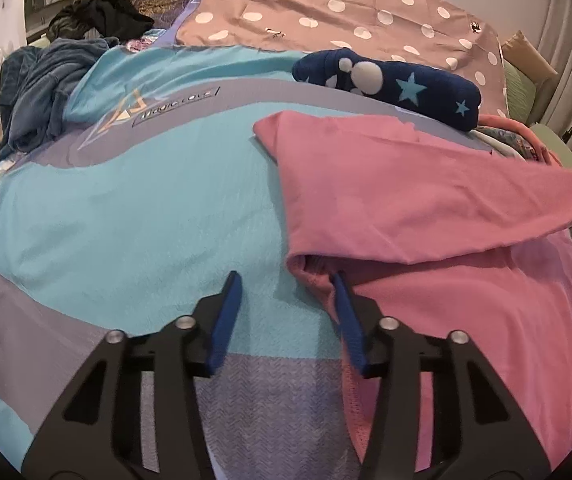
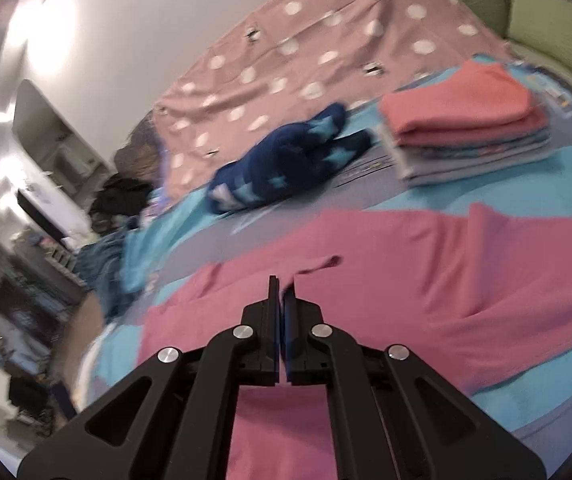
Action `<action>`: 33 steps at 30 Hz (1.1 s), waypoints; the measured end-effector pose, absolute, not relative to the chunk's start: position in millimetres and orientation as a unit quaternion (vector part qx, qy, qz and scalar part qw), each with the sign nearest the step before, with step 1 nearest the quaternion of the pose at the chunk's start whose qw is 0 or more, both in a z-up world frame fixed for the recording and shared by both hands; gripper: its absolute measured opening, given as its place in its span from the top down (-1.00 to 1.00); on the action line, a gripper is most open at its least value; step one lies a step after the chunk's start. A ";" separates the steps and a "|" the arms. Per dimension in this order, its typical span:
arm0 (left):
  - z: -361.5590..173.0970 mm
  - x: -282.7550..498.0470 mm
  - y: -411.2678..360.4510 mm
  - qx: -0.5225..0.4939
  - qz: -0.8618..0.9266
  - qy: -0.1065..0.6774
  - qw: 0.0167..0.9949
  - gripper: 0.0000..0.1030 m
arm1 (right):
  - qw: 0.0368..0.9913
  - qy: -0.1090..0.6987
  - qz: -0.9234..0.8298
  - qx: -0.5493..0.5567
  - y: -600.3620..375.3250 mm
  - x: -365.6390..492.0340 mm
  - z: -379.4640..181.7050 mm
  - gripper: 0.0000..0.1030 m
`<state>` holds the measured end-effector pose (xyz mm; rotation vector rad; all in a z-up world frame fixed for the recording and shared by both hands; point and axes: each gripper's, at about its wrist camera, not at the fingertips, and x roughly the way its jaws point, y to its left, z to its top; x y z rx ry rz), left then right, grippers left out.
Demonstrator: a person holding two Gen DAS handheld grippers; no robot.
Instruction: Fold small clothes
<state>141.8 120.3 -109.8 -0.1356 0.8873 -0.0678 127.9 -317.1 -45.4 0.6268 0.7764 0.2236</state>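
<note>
Landmark: pink garment [image 1: 406, 184], spread on the bed [image 1: 145, 200] over the turquoise-and-grey cover.
Pink garment, condition: partly folded; one layer lifted and drawn across the lower layer, fold crease near its left edge.
Left tool [image 1: 288, 320]: jaws apart, low at the garment's left edge; right blue finger [image 1: 348, 320] touches or slips just under the folded hem, left finger over bare cover. Nothing gripped.
Right tool [image 2: 281, 300]: jaws together, clamped on an edge of the pink garment [image 2: 406, 280], raised above the cloth and tilted; view blurred.
Navy star-print item [image 1: 390, 80]: beyond the pink garment, apart from it, unfolded.
Folded stack [image 2: 466, 136]: beyond the pink garment to the right, salmon piece on top.
Dark clothes heap [image 1: 65, 60]: far left of the pink garment, well apart.
Step in hand (judgement): carrying the held edge over to complete a fold.
Doing it well (judgement): pin or grip the crease with the left tool, keep the lifted layer taut, align edges before lowering, avoid dragging the lower layer.
</note>
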 end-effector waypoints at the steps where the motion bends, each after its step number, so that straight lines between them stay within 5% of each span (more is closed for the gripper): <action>1: -109.9 141.8 120.5 -0.067 -0.035 0.429 0.900 0.19 | 0.873 0.384 0.084 0.288 -318.9 131.5 -49.9 0.82; 2: -109.7 141.8 120.5 -0.067 -0.036 0.428 0.900 0.24 | 0.871 0.410 0.053 0.265 -320.8 136.2 -60.1 0.66; 7: -109.4 140.4 120.8 -0.072 -0.038 0.426 0.901 0.35 | 0.843 0.464 0.029 0.269 -322.3 134.1 -91.0 0.64; 15: -109.0 140.5 122.6 -0.098 -0.059 0.424 0.898 0.48 | 0.863 0.456 0.156 0.153 -225.2 162.8 -46.3 0.39; 20: -101.7 138.1 128.8 -0.146 -0.107 0.405 0.896 -0.04 | 0.843 0.456 0.286 0.016 -88.4 203.7 -19.8 0.33; 23: -98.3 142.8 130.6 -0.144 -0.112 0.398 0.899 -0.07 | 0.810 0.478 0.337 -0.036 -14.9 234.0 -21.3 0.32; 25: -99.2 151.3 134.3 -0.154 -0.109 0.400 0.897 -0.01 | 0.793 0.488 0.354 -0.089 26.6 248.1 -28.5 0.29; 27: -103.3 162.9 142.2 -0.185 -0.112 0.409 0.887 0.32 | 0.778 0.497 0.354 -0.149 64.8 261.0 -40.6 0.29; 33: -110.3 170.8 149.7 -0.209 -0.114 0.418 0.877 0.46 | 0.727 0.519 0.364 -0.265 127.3 271.4 -70.0 0.17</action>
